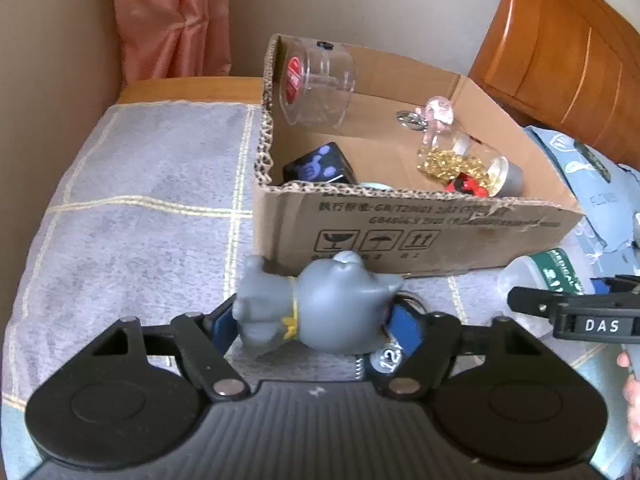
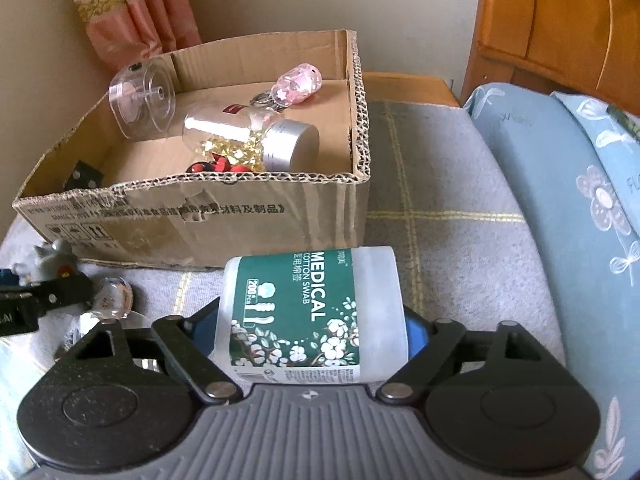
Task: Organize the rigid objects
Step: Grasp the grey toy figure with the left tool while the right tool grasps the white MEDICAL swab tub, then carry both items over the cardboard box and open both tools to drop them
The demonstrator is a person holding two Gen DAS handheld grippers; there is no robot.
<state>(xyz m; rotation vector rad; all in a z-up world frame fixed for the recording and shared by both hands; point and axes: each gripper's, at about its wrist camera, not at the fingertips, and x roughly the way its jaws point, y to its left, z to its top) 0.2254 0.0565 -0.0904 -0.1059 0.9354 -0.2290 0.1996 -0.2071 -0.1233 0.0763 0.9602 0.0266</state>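
Sideways, grey cat figurine [image 1: 320,312], gold-collared.

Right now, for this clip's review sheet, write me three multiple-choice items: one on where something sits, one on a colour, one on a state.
1. Where is the pink keychain charm?
A. Inside the cardboard box
B. On the blue pillow
C. Between the left gripper's jaws

2. What colour is the label on the cotton swab container?
A. Red
B. Green
C. Yellow

3. What is the left gripper doing?
A. Hanging open over the box
B. Shut on the grey cat figurine
C. Shut on a glass jar

Answers: 1 A, the charm lies on the box floor by the back wall. 2 B, the band printed MEDICAL COTTON SWAB is green. 3 B, the blue pads press both sides of the figurine, in front of the box.
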